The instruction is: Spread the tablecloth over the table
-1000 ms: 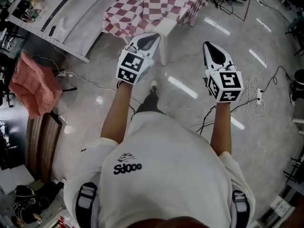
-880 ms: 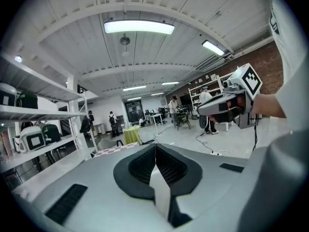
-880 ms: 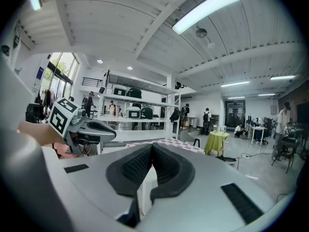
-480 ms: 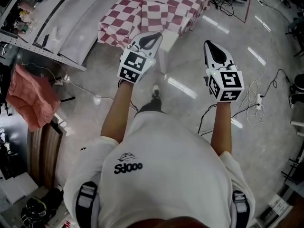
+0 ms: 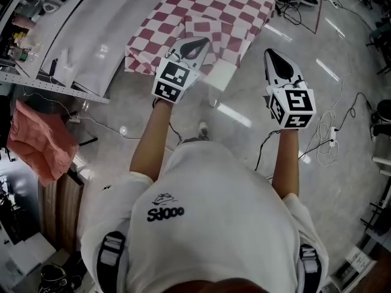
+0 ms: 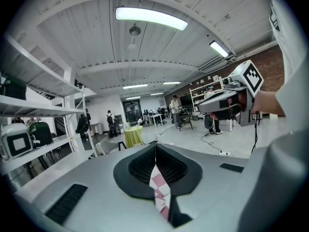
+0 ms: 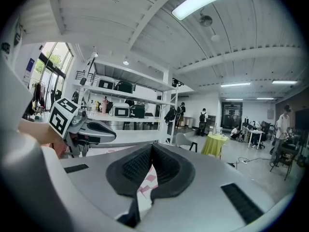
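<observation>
The red-and-white checked tablecloth (image 5: 201, 5) lies rumpled over a low table, with a folded flap (image 5: 204, 28) on top and a bare white table corner (image 5: 221, 75) showing. My left gripper (image 5: 200, 41) is shut, its tip over the cloth's near edge. My right gripper (image 5: 270, 54) is shut, off the table's right side over the floor. In the left gripper view the left gripper (image 6: 155, 146) shows checks through the slit behind its tip. The right gripper (image 7: 152, 146) shows the same in its own view. No cloth is lifted.
A long white bench (image 5: 104, 29) and metal shelving (image 5: 30, 66) run along the left. A pink cloth (image 5: 36, 142) hangs lower left. Cables and a power strip (image 5: 330, 124) lie on the floor at right. People and a yellow-green table (image 7: 215, 144) stand far off.
Both grippers, still shut, have moved forward together. The table with the checked cloth has come nearer, and the left gripper's tip now overlaps its near edge.
</observation>
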{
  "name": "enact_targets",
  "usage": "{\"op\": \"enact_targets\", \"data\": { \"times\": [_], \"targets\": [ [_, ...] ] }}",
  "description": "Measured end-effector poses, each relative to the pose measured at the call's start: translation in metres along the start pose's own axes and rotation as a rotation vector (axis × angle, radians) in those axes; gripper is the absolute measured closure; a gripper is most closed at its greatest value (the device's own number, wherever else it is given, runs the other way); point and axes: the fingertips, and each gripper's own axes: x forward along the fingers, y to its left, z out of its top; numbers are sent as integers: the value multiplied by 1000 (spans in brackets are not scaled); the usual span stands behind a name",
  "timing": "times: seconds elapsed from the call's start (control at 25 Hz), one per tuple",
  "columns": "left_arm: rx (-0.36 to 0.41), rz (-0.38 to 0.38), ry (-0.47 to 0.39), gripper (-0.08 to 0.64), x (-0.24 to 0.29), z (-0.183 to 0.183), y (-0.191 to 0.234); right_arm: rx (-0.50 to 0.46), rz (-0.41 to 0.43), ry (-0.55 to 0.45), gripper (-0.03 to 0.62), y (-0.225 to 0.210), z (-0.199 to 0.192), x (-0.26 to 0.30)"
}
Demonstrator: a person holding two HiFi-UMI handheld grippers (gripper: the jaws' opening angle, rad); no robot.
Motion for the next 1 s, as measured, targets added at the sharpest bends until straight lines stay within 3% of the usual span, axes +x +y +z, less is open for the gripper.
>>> {"op": "enact_targets", "data": {
  "times": [0.28, 0.48, 0.64, 0.76, 1.0],
  "targets": [
    [14, -31, 36, 531, 34, -25, 33, 23, -5, 52, 570, -5, -13, 52],
    [10, -81, 127, 529, 61, -60, 30, 45, 19, 106, 569, -6, -39, 75],
    [5, -125, 229, 414, 86, -93, 17, 80, 51, 148, 569, -13, -63, 88],
    [-4, -168, 302, 394, 107, -121, 2, 100, 75, 180, 569, -22, -84, 94],
    [65, -243, 456, 354, 157, -182, -19, 153, 114, 251, 569, -47, -131, 103]
  ]
}}
